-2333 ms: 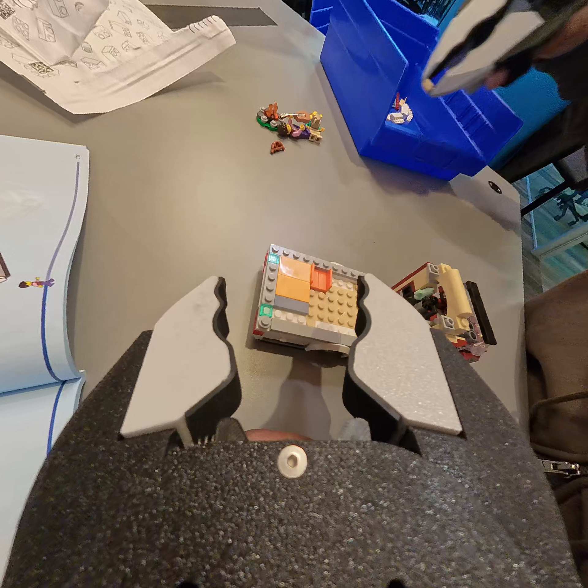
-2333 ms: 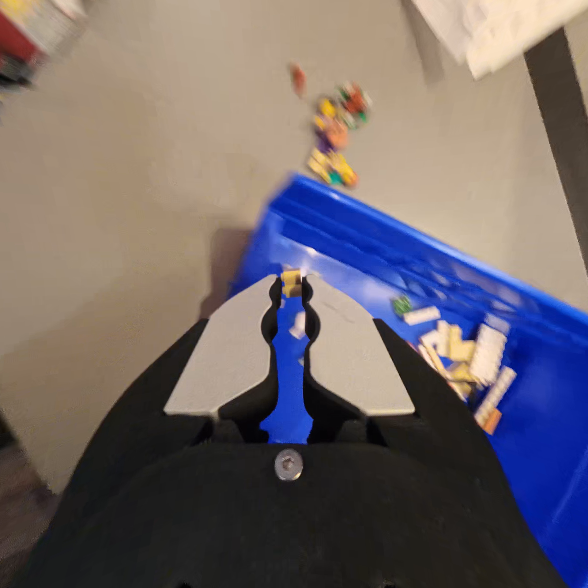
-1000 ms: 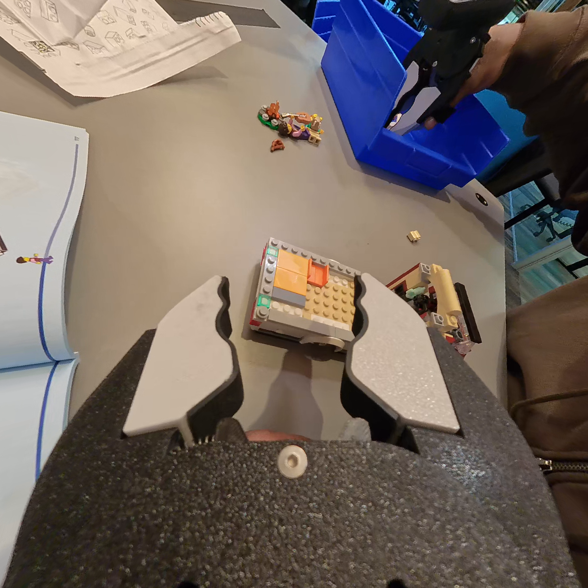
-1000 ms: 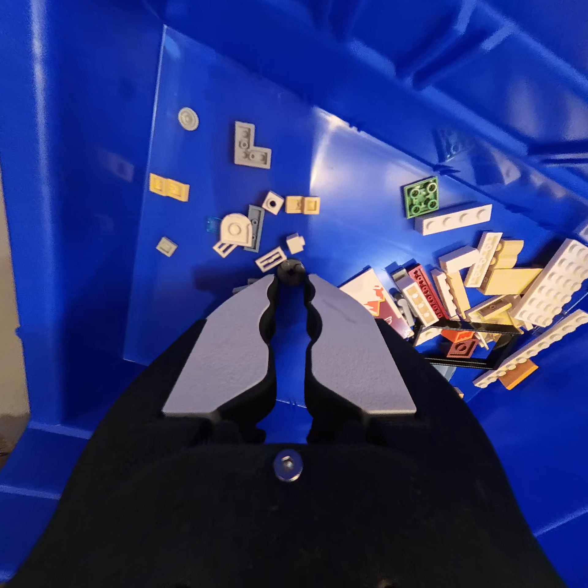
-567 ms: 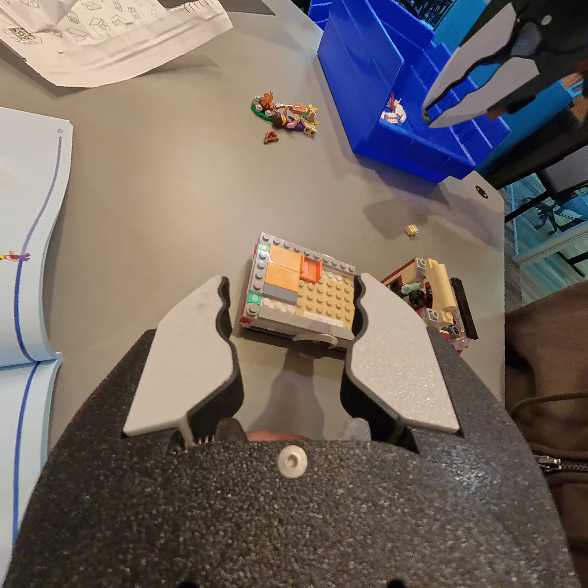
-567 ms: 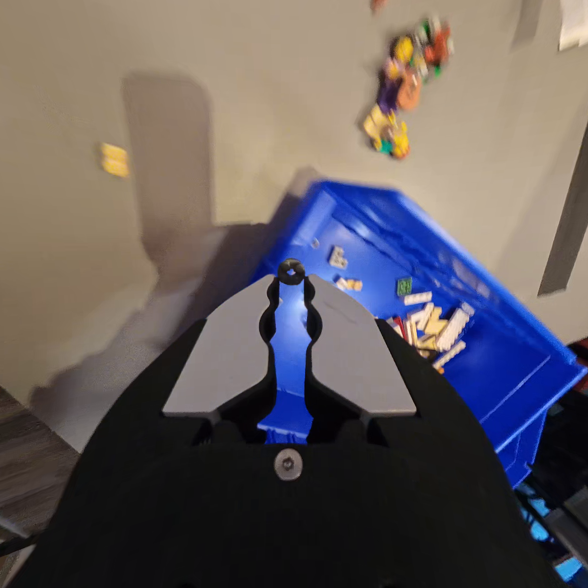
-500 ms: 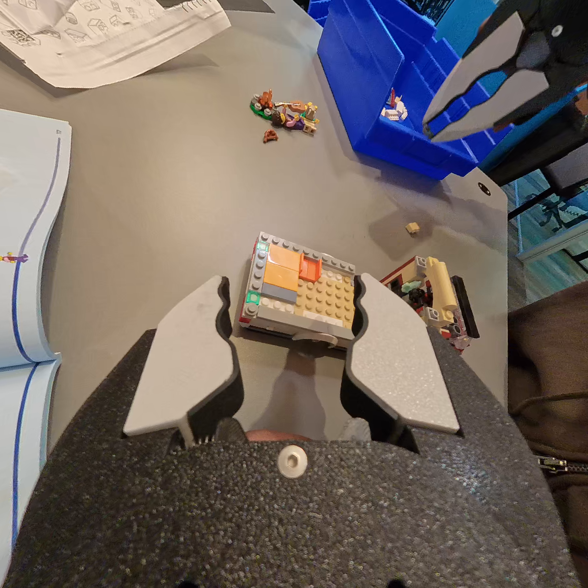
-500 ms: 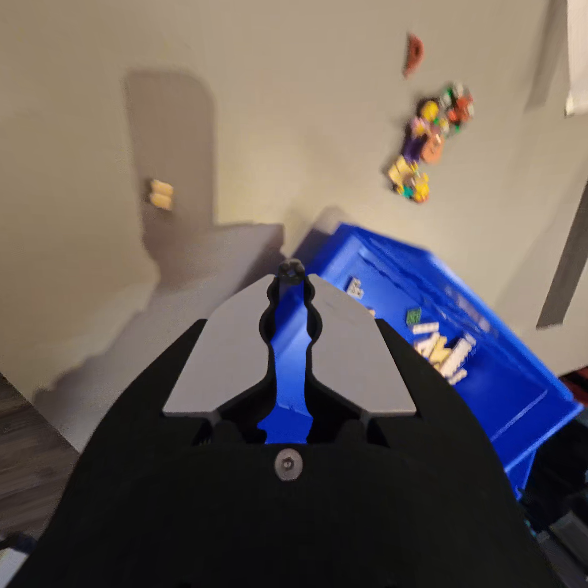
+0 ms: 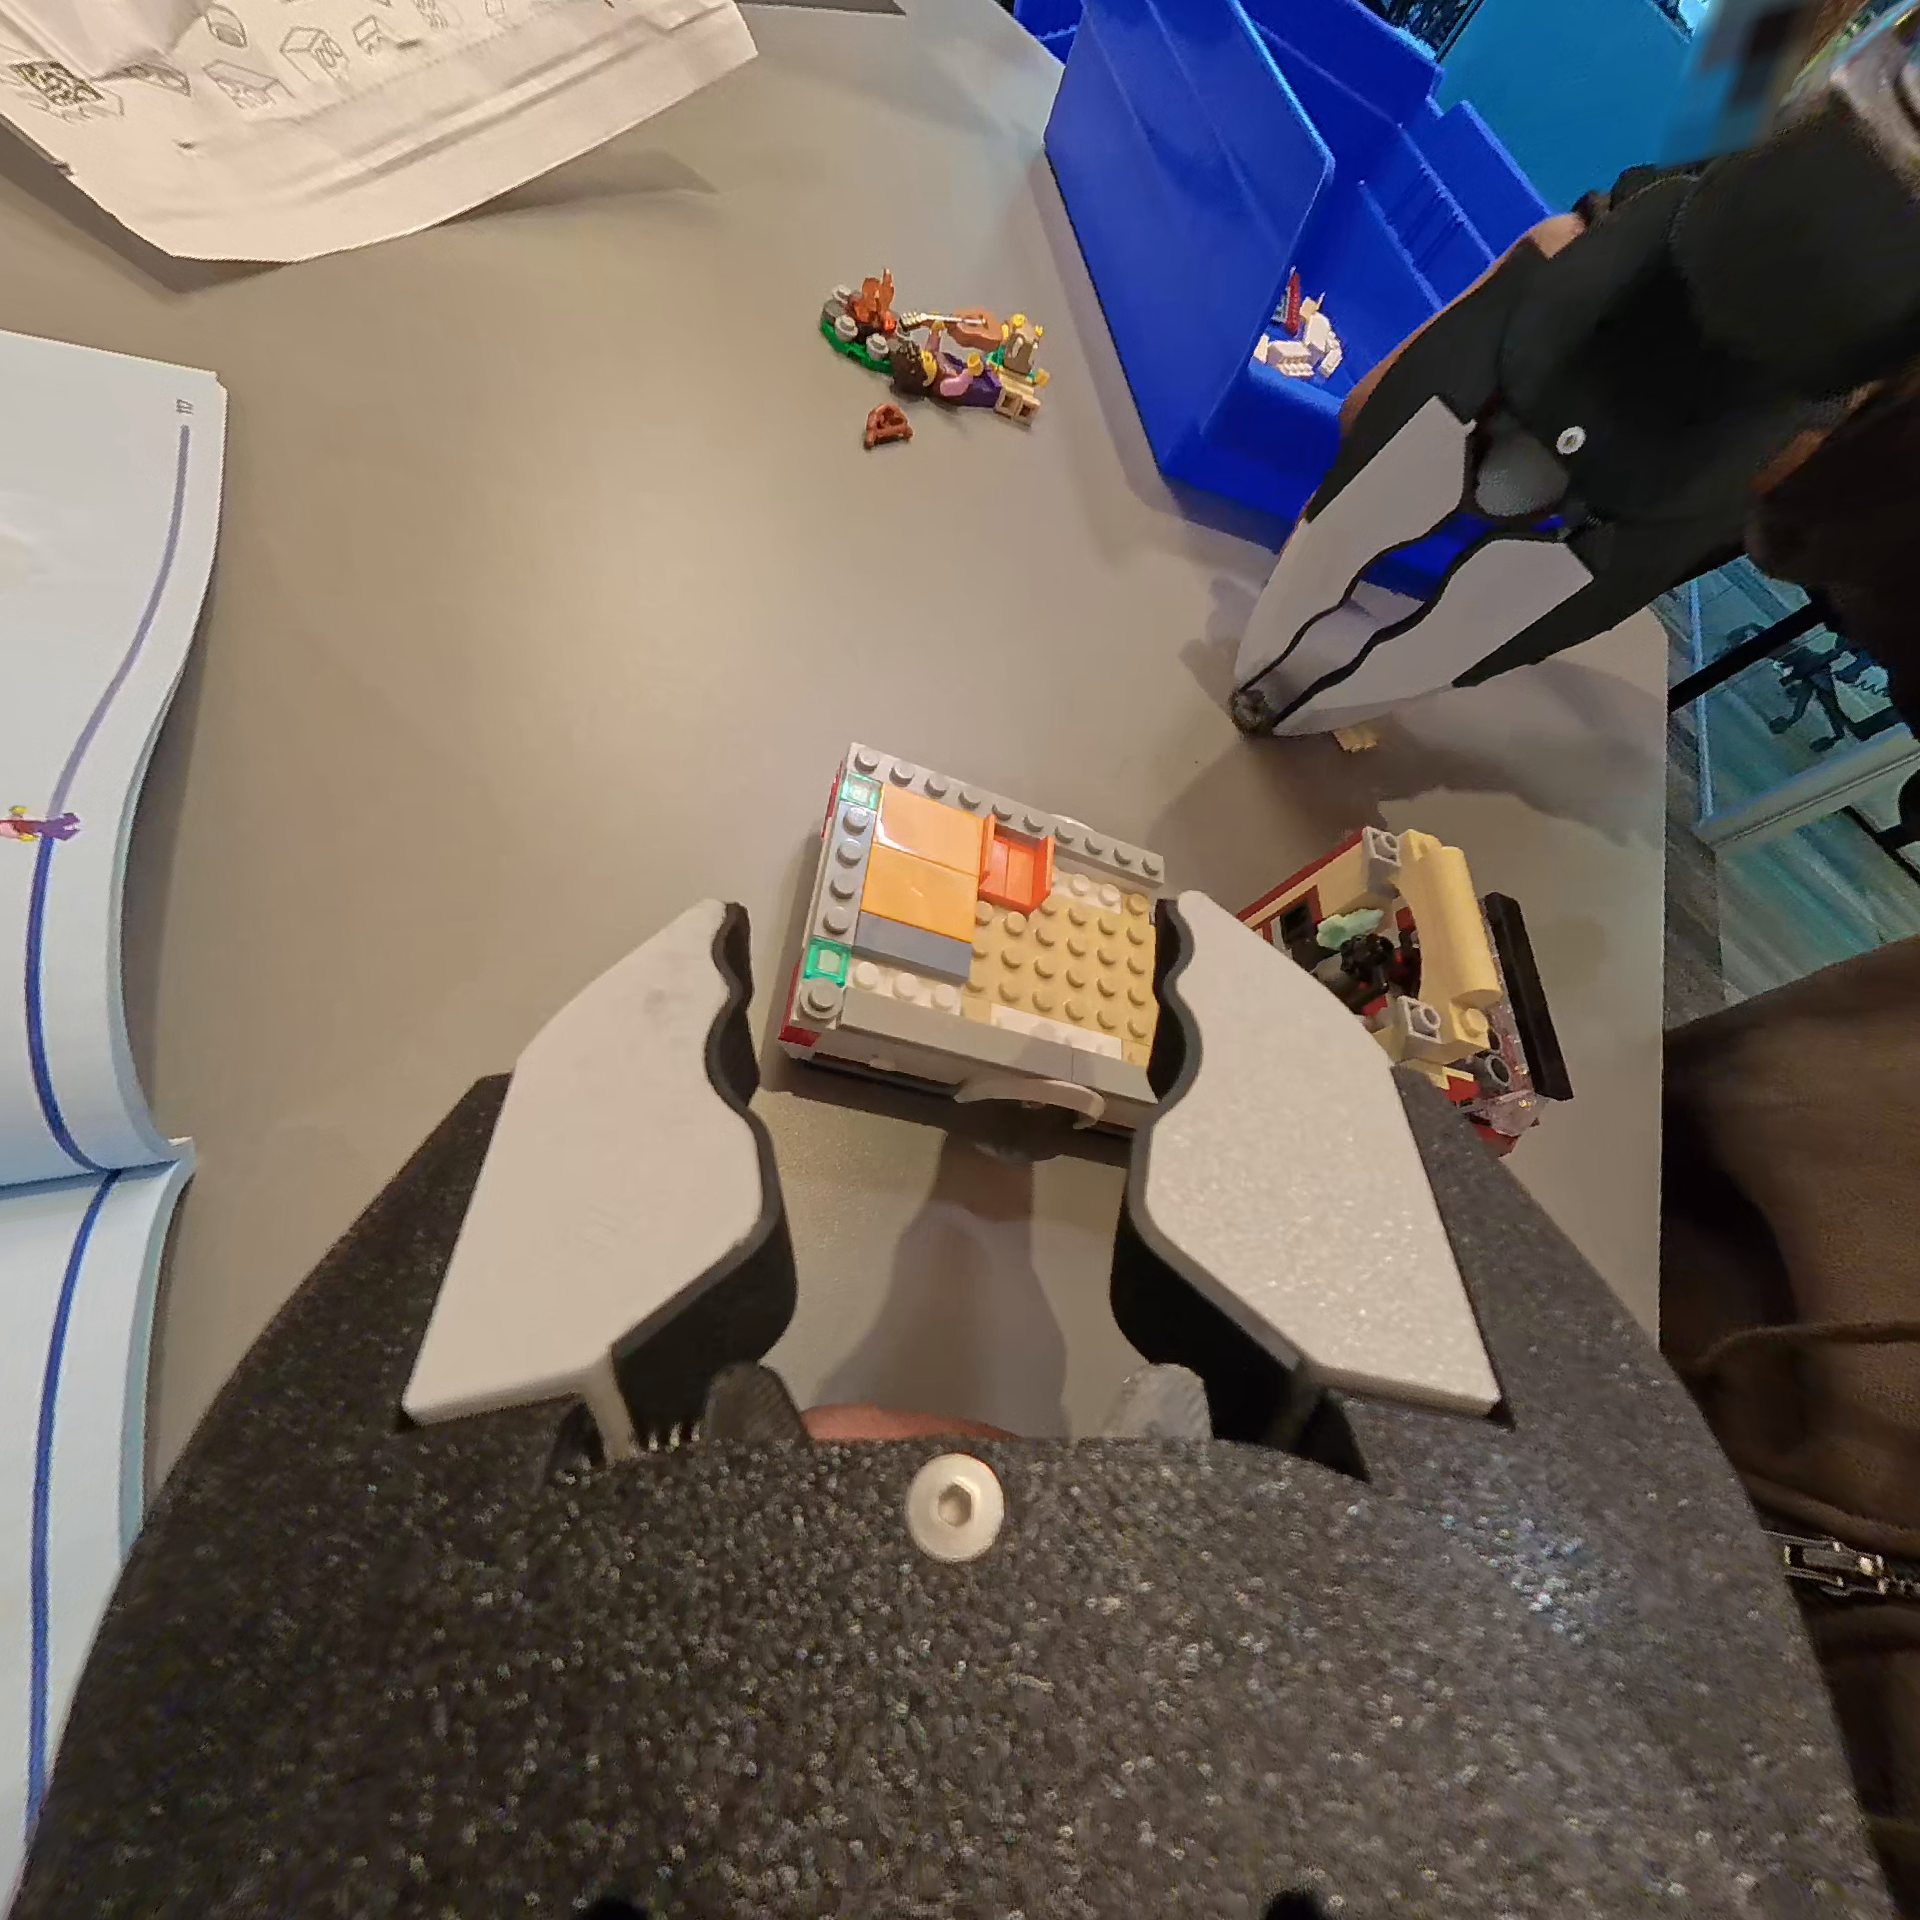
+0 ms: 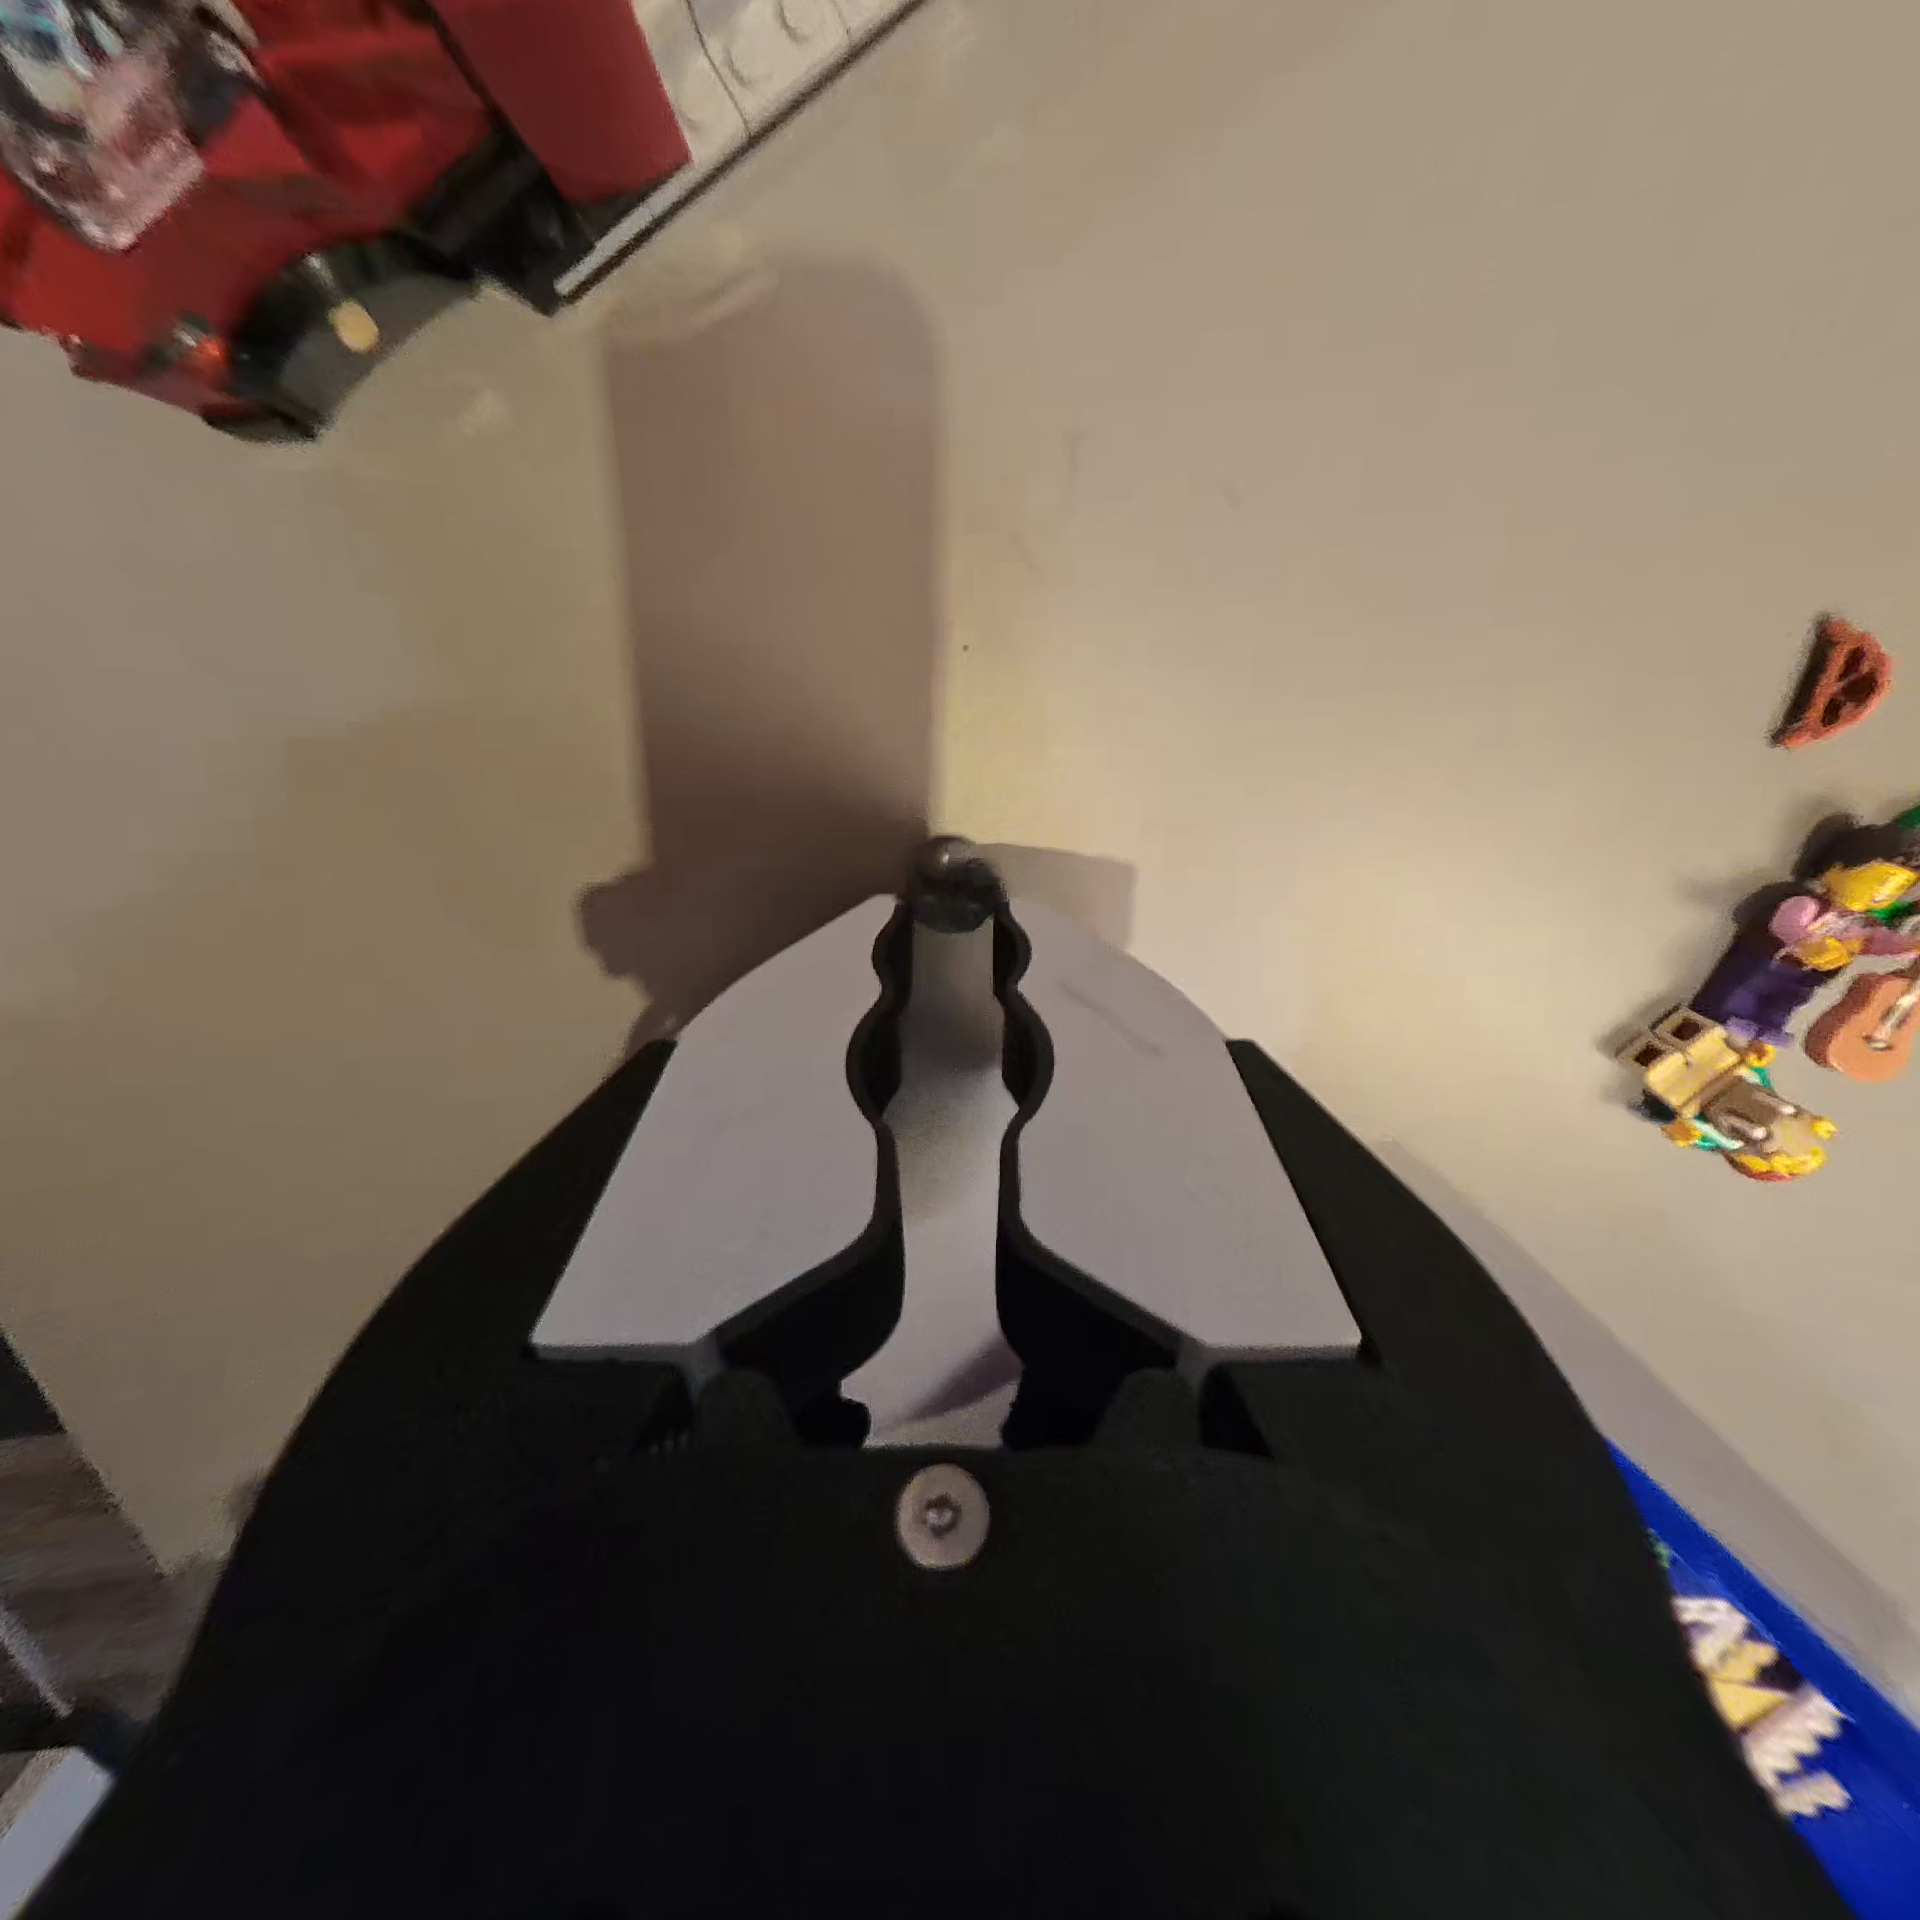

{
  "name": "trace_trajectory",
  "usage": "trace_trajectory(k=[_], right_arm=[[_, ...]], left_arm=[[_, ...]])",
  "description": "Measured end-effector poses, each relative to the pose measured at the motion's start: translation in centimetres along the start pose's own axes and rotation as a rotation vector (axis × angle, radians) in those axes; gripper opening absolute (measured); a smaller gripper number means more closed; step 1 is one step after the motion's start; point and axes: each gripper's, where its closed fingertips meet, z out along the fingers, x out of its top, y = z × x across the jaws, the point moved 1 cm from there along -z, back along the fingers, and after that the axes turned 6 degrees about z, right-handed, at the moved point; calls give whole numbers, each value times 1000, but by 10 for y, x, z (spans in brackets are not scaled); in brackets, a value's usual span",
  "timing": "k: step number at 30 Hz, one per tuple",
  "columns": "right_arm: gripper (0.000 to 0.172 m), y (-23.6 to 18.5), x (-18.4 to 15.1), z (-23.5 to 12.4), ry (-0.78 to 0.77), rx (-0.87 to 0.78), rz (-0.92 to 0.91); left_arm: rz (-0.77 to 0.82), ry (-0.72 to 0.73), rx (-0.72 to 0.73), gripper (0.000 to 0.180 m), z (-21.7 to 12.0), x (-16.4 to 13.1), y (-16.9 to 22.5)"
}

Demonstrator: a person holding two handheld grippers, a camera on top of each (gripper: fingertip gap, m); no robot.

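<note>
So the right gripper (image 9: 1262, 717) has come out of the blue bin (image 9: 1195, 260) since a second ago and is now down at the grey table (image 9: 520, 571), tips pinching a small dark round piece (image 10: 951, 883) that looks to be touching the tabletop. Left gripper (image 9: 951, 945) hasn't really budged.

What's around: the flat brick build (image 9: 987, 935) with orange tiles, tan studs and a grey border sits right in front of the left gripper. Its right fingertip (image 9: 1179, 935) is up against the build's right edge, the left one stands clear of it, so the claw is spread wide and not squeezing anything. Just right of that is a second build (image 9: 1423, 977), red and cream with a black strip. A tiny tan piece (image 9: 1356, 736) lies on the table right beside the right gripper's tips, half hidden behind them. Further back there's a little heap of minifigure bits (image 9: 935, 348) with one brown piece (image 9: 886, 426) on its own next to it.

Pose: the right gripper reaches in from the upper right, angled steeply down, held by a hand (image 9: 1558, 239). The left points forward over the table.

Count: two grippers, two builds, one bin with loose bricks (image 9: 1294, 348) inside, one open booklet (image 9: 94, 727) at the left, one printed sheet (image 9: 364, 104) at the top.
</note>
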Motion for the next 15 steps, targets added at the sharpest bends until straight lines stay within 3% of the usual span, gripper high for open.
trace_trajectory(k=[5,10,12,15], right_arm=[[27,-1,-3,-6,26,-2,33],[34,19,-18,-58,129,-37,112],[33,47,-39,-85,148,-120,160],[32,110,-100,-108,69,-255,303]], left_arm=[[-4,-3,-5,75,0,0,0],[-20,-1,-13,75,0,0,-1],[-21,-1,-14,75,0,0,-1],[-15,-8,-17,75,1,-1,1]])
